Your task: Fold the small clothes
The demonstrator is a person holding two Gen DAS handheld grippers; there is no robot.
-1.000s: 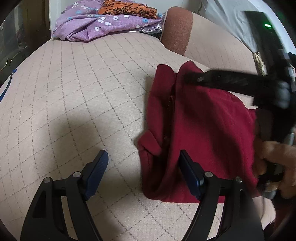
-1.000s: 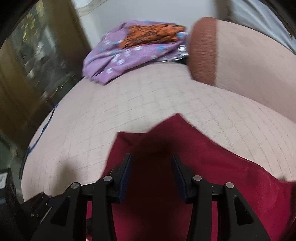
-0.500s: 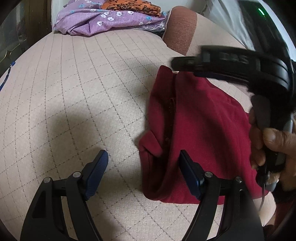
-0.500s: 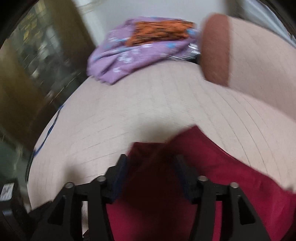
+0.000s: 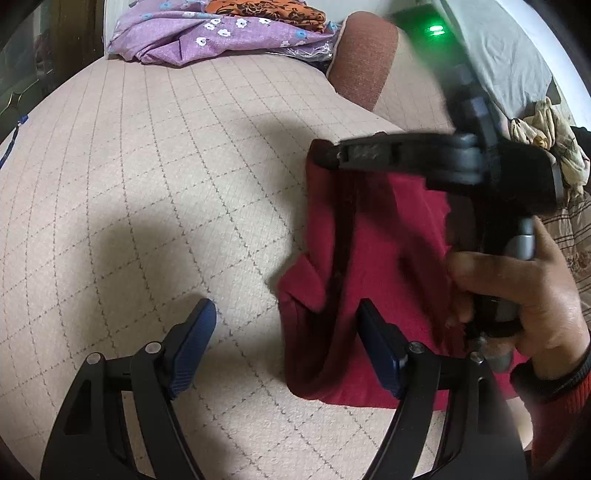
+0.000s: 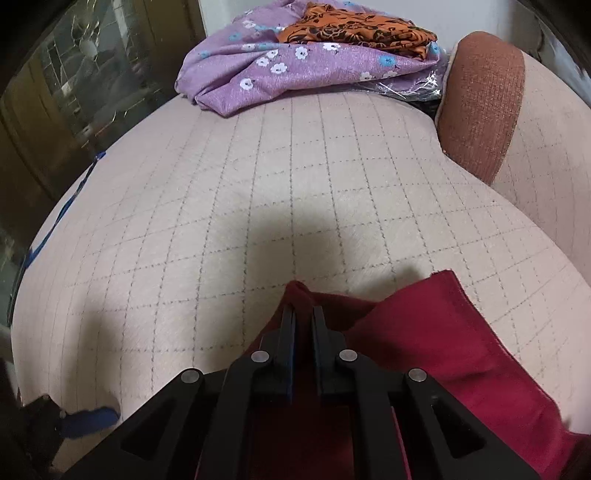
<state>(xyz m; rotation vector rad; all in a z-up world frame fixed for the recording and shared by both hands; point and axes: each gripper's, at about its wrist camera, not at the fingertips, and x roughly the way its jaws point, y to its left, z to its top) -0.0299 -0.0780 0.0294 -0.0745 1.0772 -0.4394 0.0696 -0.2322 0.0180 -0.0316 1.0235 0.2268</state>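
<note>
A dark red garment (image 5: 388, 258) lies partly folded on the beige quilted bed (image 5: 166, 166). My left gripper (image 5: 286, 338) is open just above the bed, its right finger over the garment's near left edge, its left finger over bare bed. My right gripper (image 6: 303, 317) is shut on the far corner of the red garment (image 6: 443, 332), which bunches up between its fingers. In the left wrist view the right gripper (image 5: 343, 157) reaches in from the right, held by a hand, at the garment's far corner.
A purple flowered cloth (image 6: 295, 70) with an orange patterned cloth (image 6: 354, 33) on it lies at the far end of the bed. A brown and beige bolster (image 6: 484, 99) lies at the far right. A dark cabinet (image 6: 74, 92) stands to the left.
My right gripper has moved forward to the garment's far corner and shut on it. My left gripper has stayed open in place.
</note>
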